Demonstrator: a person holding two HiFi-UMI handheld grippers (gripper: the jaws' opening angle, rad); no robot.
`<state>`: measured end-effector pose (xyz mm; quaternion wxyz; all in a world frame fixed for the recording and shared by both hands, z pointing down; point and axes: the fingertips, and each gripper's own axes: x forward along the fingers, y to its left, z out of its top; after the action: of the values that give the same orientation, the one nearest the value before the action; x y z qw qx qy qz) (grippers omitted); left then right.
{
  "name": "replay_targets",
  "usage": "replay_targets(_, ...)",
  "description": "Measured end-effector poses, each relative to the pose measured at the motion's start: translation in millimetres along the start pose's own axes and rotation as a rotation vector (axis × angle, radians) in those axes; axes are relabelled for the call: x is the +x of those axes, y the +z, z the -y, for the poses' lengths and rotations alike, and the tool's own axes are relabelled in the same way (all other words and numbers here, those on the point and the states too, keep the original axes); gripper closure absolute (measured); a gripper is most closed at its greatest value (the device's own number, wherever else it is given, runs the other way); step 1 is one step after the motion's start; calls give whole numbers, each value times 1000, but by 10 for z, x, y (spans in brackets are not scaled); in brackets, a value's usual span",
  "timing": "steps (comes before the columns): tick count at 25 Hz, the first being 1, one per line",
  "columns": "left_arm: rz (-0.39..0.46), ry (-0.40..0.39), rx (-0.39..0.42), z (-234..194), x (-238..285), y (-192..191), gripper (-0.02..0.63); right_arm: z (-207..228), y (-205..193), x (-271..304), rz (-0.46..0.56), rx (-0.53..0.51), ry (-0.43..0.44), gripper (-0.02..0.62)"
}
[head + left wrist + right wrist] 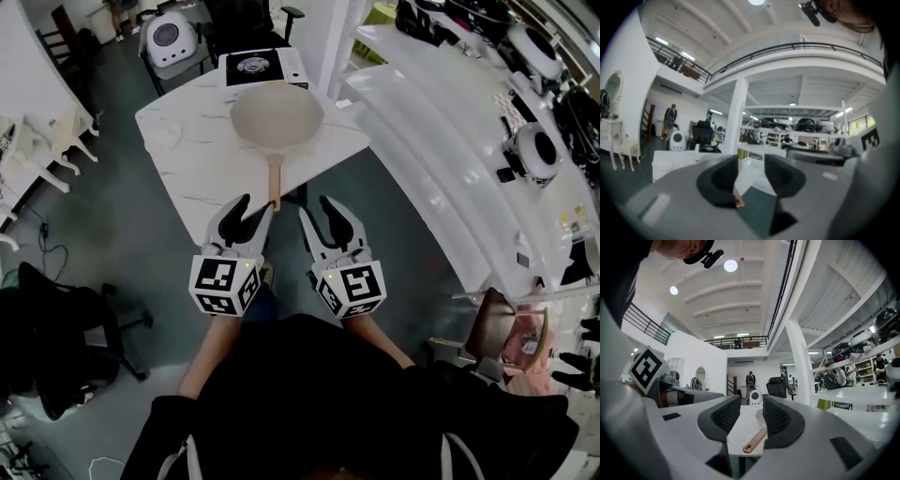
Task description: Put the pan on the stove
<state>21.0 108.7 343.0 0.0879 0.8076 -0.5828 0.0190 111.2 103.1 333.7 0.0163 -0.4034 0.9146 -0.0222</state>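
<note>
A beige pan [277, 114] rests on the white marble table [192, 159], its copper-coloured handle [275, 183] pointing toward me. A black-and-white stove [263, 67] sits at the table's far end, just beyond the pan. My left gripper [257, 206] is open at the table's near corner, with the handle tip close by its right finger. In the left gripper view the handle end [738, 199] shows low between the jaws of that gripper [751, 164], and no pad presses on it. My right gripper [316, 206] is open beside it, right of the handle [754, 441].
Long white curved counters [441, 141] run along the right with gear on them. A black office chair [56, 347] stands at the lower left and white chairs [37, 150] further back. A white rounded unit [172, 37] stands behind the table.
</note>
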Motion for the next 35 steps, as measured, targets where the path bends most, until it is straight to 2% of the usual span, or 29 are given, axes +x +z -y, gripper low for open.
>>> replay_targets(12,-123,-139,-81,-894,1093,-285,422,367,-451,1218,-123,41,-99,460)
replay_targets(19,-194,-210,-111,-1094,1478,-503,422,558,-689,1494,-188,63,-157,451)
replay_targets(27,-281,-267,-154,-1141,1713,-767,422,626,-1015,1610,-279,105,-157,436)
replay_targets(30,-330,-278,-205,-1152,1733,-910,417,592,-1135,1619,-318,130,-133,431)
replay_targets(35,-428,-301,-388,-1139,1796,-1202,393,593,-1350,1624,-371,206,-83,417)
